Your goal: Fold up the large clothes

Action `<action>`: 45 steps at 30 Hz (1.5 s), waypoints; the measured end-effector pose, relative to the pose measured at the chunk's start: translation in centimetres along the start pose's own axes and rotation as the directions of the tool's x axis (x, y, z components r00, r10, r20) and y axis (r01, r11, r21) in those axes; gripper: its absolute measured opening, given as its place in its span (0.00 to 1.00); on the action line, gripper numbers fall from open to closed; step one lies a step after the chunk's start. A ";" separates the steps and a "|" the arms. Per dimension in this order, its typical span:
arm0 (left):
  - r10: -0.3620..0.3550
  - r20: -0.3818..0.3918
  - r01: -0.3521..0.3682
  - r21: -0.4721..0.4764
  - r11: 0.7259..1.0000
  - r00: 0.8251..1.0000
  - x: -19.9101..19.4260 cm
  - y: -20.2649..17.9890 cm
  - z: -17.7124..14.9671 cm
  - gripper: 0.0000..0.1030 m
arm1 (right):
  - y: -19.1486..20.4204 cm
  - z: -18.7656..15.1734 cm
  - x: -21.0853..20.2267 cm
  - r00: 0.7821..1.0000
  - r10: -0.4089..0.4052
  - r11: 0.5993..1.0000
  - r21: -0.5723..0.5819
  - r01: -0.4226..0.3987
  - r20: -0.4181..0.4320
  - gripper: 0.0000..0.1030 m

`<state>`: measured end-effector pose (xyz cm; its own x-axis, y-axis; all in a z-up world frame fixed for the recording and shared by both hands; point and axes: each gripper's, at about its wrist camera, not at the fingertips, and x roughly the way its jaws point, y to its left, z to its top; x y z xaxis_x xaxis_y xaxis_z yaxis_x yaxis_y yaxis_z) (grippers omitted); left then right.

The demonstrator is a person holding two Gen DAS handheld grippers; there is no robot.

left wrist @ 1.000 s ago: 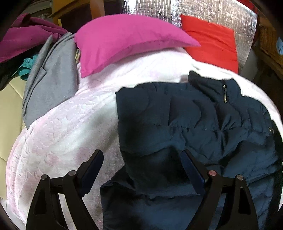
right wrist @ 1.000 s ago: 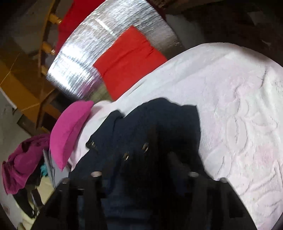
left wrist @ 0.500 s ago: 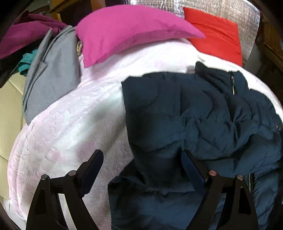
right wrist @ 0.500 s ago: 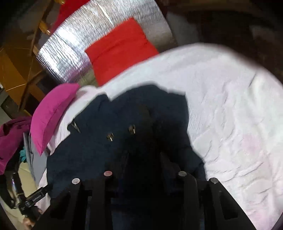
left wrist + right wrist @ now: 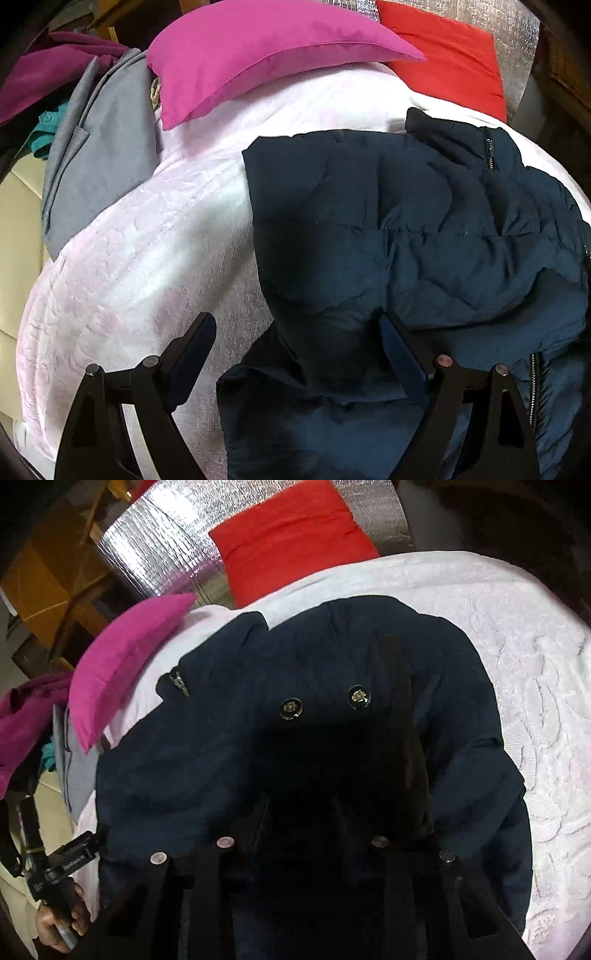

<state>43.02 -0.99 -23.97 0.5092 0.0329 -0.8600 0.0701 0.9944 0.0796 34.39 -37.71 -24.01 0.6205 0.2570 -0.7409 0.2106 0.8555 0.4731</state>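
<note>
A dark navy padded jacket [image 5: 406,240] lies on a pale pink bedspread [image 5: 129,266], partly folded over itself, collar and zip at the far right. My left gripper [image 5: 295,347] is open just above the jacket's near left edge, holding nothing. In the right wrist view the jacket [image 5: 221,738] fills the middle, with two brass buttons [image 5: 291,709]. My right gripper [image 5: 301,808] sits buried in dark jacket fabric; the fingers stand close together with cloth between them, seemingly shut on the jacket.
A magenta pillow [image 5: 258,55] and a red pillow [image 5: 454,62] lie at the bed's head against a silver foil panel [image 5: 155,557]. A grey garment [image 5: 99,166] and purple clothes [image 5: 44,77] pile at the left. The hand holding the left gripper [image 5: 59,919] shows at lower left.
The right gripper has carried jacket fabric leftward over the body, so the buttons now face up. The left gripper has crept slightly forward and stayed open.
</note>
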 end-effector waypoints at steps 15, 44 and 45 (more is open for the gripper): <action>0.017 0.069 -0.016 -0.018 1.000 0.997 -3.8 3.0 -0.7 0.87 | -10.2 -4.3 -13.1 0.986 0.057 0.986 0.146 -0.080 0.155 0.55; -0.239 -0.116 0.202 -0.263 0.944 0.964 -10.8 9.1 -22.5 0.87 | -15.9 -22.4 -14.7 0.946 0.323 0.924 0.226 -0.308 -0.034 0.61; -0.253 -0.123 0.213 -0.272 0.938 0.960 -10.8 9.0 -23.0 0.87 | -15.8 -22.7 -14.7 0.939 0.341 0.918 0.228 -0.324 -0.038 0.62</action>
<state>18.39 9.96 -25.56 0.3653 -0.2081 -0.9073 -0.0588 0.9676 -0.2456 4.73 -44.78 -31.40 0.6259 0.5504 -0.5526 0.1644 0.5994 0.7833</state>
